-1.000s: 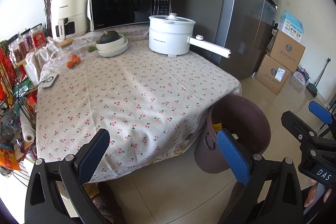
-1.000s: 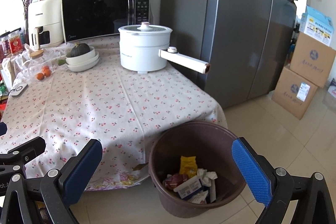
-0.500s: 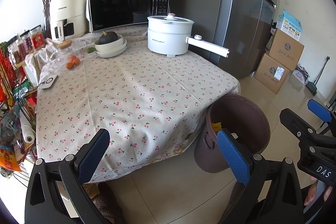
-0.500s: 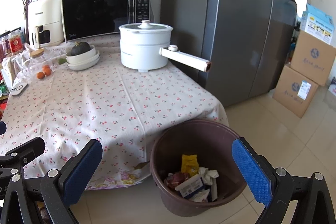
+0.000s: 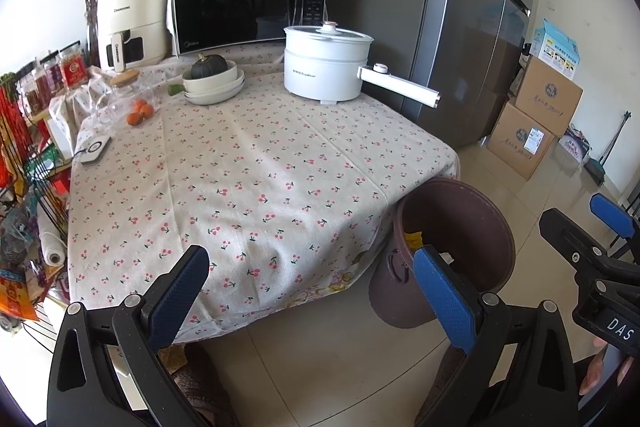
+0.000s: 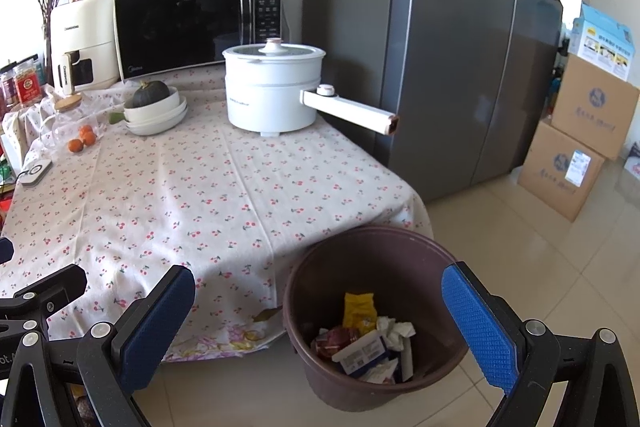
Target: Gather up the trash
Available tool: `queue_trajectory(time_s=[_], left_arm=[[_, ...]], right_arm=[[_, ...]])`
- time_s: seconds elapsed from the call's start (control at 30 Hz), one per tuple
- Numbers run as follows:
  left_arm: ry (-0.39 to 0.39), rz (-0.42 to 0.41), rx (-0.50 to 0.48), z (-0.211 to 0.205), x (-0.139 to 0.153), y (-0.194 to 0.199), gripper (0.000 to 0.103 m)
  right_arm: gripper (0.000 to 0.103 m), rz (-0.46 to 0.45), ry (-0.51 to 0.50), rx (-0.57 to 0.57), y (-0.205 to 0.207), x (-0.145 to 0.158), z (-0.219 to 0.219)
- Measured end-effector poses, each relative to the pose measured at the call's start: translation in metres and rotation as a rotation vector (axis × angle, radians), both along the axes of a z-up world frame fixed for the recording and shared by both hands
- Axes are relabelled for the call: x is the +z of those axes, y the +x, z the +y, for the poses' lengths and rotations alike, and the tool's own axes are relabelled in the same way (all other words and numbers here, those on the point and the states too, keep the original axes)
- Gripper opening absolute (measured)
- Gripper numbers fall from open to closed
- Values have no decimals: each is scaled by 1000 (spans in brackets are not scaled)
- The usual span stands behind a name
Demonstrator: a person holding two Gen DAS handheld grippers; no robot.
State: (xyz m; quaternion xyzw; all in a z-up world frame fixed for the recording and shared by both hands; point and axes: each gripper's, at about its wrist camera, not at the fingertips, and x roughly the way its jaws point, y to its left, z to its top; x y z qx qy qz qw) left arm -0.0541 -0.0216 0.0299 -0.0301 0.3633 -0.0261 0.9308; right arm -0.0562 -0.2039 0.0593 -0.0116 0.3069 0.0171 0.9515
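Left gripper and right gripper are hovering level, side by side, jaws spread wide, holding nothing. Trash is lying inside brown bin on floor beside table.

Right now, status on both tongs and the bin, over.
Left tongs open, empty. Right tongs open, empty, over the brown bin. Wrappers and crumpled paper inside the bin. Nothing blocking.

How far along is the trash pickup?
Looks nearly finished. Done: wrappers, a small box and crumpled paper lie in the brown bin. In hand: nothing; left gripper and right gripper are both open. Left: no loose trash visible on the tablecloth.
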Motion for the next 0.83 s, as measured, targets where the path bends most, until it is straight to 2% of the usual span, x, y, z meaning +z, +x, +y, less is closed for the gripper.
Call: queue_trajectory(time_s=[0.63,0.83], left_arm=[[12,2,-16,-3,-1,-2,103],[-7,17,-20,0,-3,-1,103]], right_arm=[[102,6,-3,0,0,-2,1],[102,10,-7,-2,2,-3,2]])
